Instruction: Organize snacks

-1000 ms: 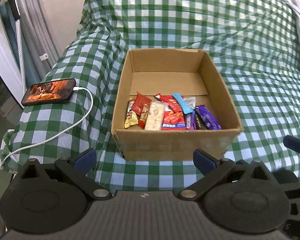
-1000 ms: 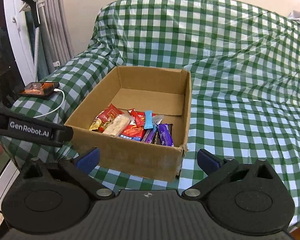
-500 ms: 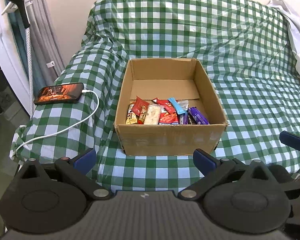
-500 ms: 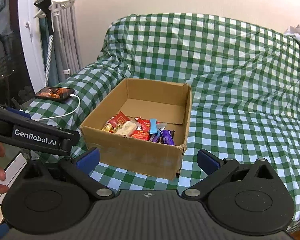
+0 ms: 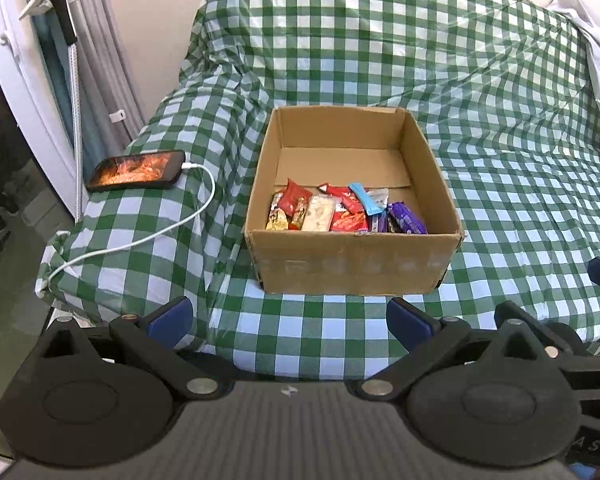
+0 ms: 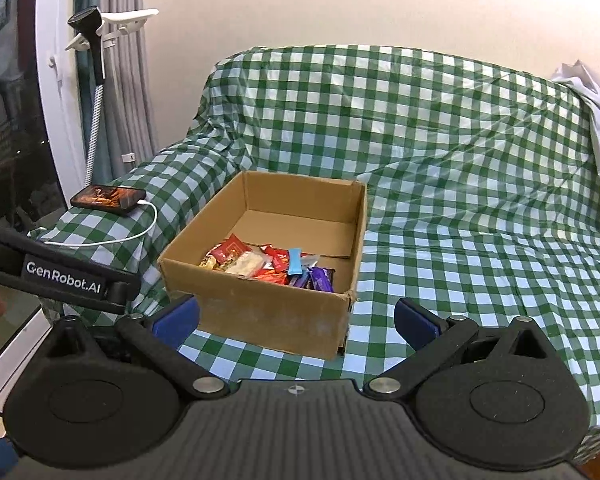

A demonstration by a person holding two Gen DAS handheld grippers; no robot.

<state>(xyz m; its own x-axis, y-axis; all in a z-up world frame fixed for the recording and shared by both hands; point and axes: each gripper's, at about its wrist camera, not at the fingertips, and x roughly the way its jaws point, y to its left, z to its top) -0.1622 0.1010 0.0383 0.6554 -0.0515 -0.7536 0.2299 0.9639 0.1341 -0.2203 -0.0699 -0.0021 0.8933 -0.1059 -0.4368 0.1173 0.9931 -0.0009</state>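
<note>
An open cardboard box point(image 5: 356, 264) point(image 6: 276, 316) sits on a sofa draped in green checked cloth. Several wrapped snacks point(image 5: 344, 212) point(image 6: 272, 266) lie in a row along its near wall: red, cream, blue and purple packets. My left gripper point(image 5: 288, 320) is open and empty, held back from the box's near side. Its arm shows at the left of the right wrist view. My right gripper point(image 6: 296, 318) is also open and empty, just short of the box's near right corner.
A phone point(image 5: 138, 170) point(image 6: 108, 199) with a lit screen lies on the sofa's left armrest, with a white cable point(image 5: 140, 240) trailing off it. A stand with a clamp point(image 6: 94, 40) and curtains rise at the left. White cloth point(image 5: 596, 52) lies at the far right.
Both grippers have pulled back and risen away from the box, which now looks smaller and farther. More of the sofa back and wall shows. Both stay open.
</note>
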